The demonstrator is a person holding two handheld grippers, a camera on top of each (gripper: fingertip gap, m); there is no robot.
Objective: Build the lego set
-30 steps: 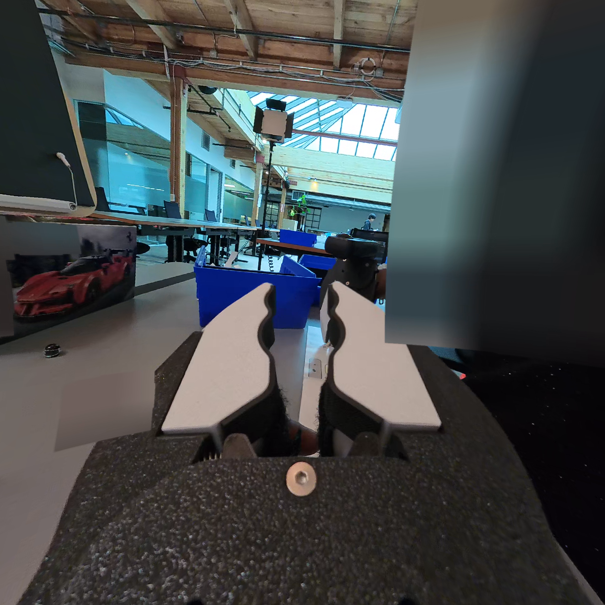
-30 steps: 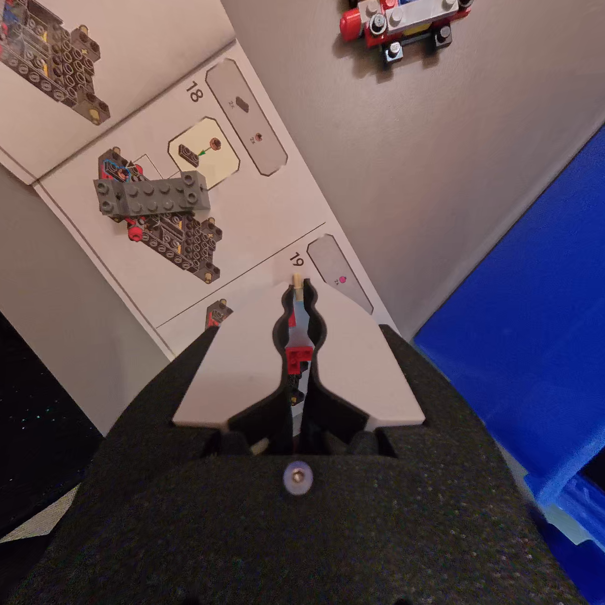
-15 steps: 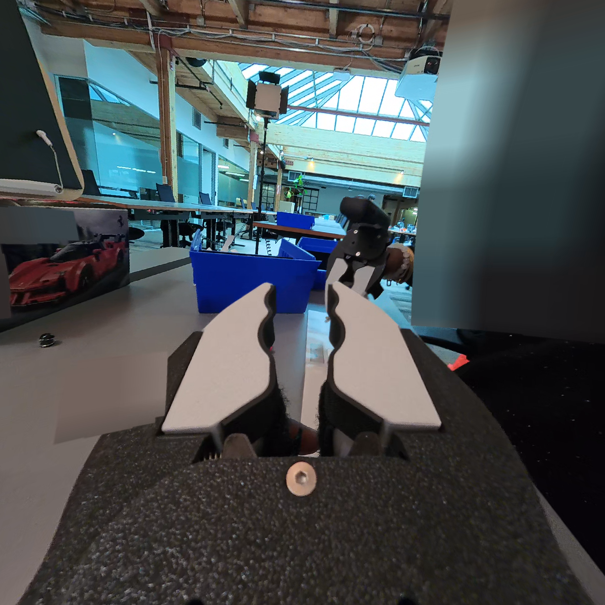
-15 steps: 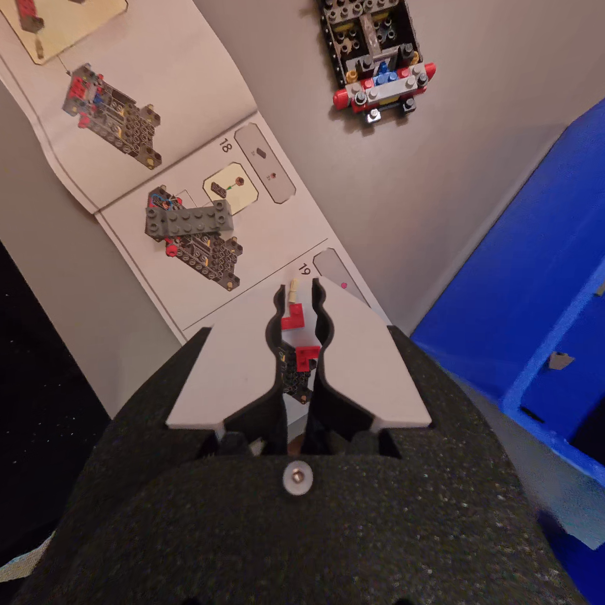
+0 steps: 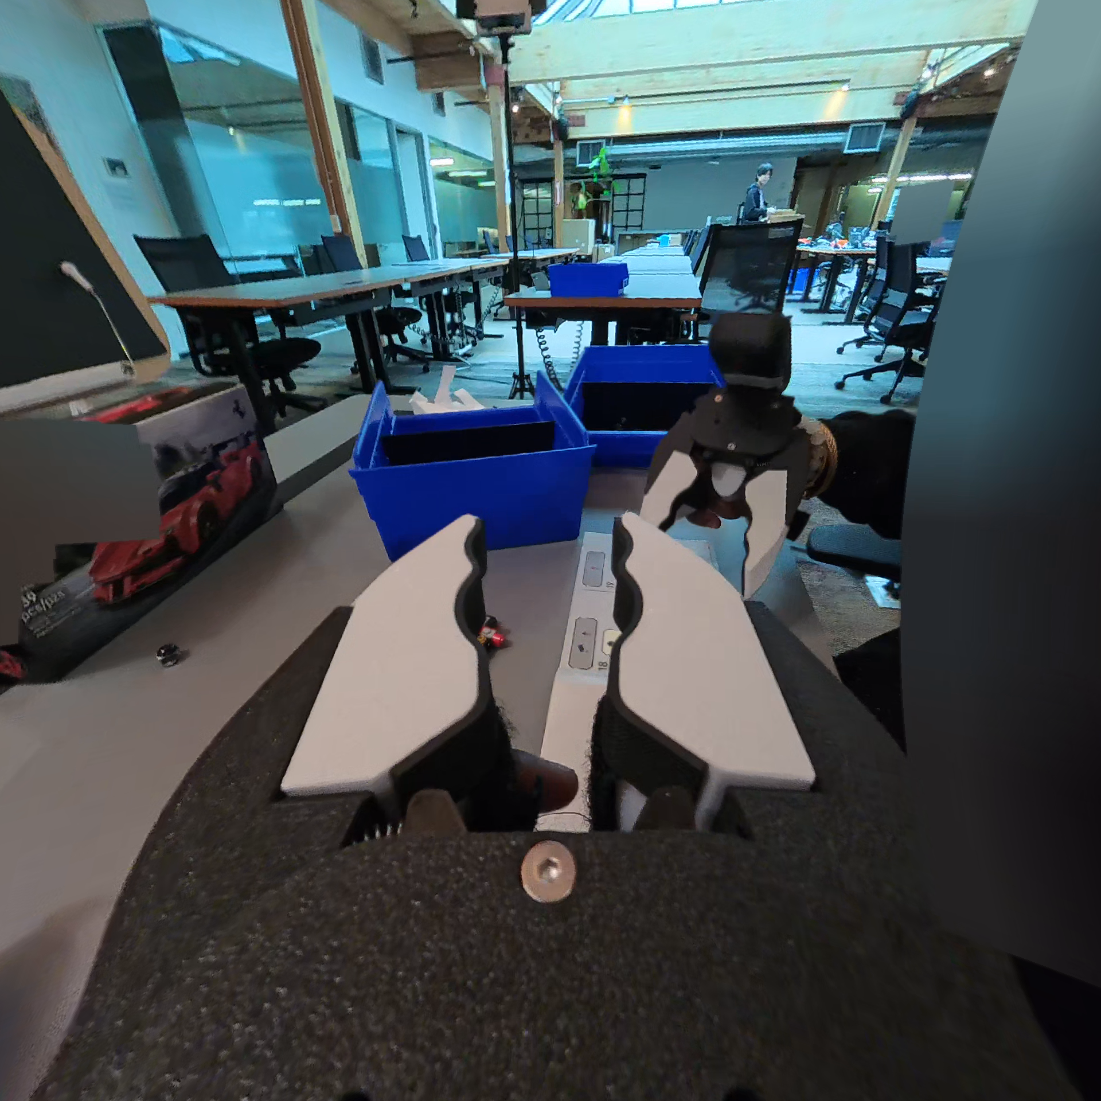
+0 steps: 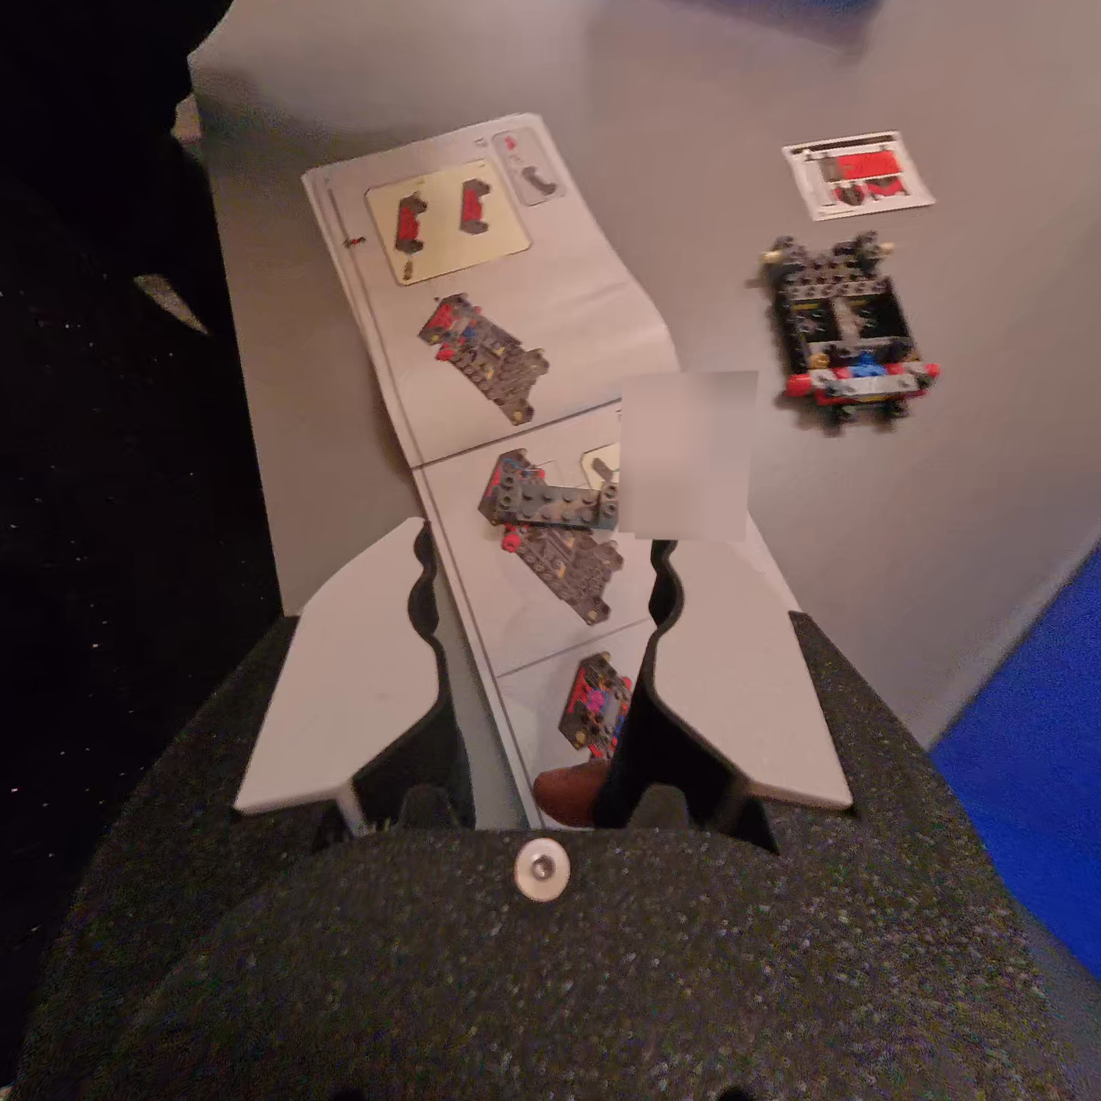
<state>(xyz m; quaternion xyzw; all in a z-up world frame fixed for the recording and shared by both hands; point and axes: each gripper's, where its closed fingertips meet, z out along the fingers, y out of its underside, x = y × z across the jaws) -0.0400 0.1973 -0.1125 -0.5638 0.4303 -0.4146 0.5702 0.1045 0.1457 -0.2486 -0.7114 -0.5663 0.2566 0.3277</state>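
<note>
My right gripper (image 6: 542,536) is open and empty, held above the open instruction booklet (image 6: 506,298). A dark grey studded plate (image 6: 554,497) lies on the booklet just beyond its fingertips. The partly built black, red and grey car chassis (image 6: 846,333) lies on the grey table to the right of the booklet. My left gripper (image 5: 548,527) is open and empty, low over the table, pointing at the booklet (image 5: 587,625). A red bit of the chassis (image 5: 491,634) peeks out beside its left finger. The right gripper (image 5: 715,512) also shows there, facing me.
A sticker sheet (image 6: 858,176) lies beyond the chassis. Blue bins (image 5: 476,482) (image 5: 637,405) stand at the table's back, one at lower right of the right wrist view (image 6: 1042,715). The set's box (image 5: 196,494) stands left, a small black part (image 5: 168,654) near it. Black cloth (image 6: 89,417) borders the table. Across from one pair of fingers to the other is roughly 20 centimetres. To reach the dark grey studded plate (image 6: 554,497) in a straight line is about 5 centimetres for my right fingers, about 20 centimetres for my left.
My right gripper opened from shut on a small red piece to wide open, and lifted back from the booklet. The small red pieces are out of sight. My left gripper opened wider and tilted down.
</note>
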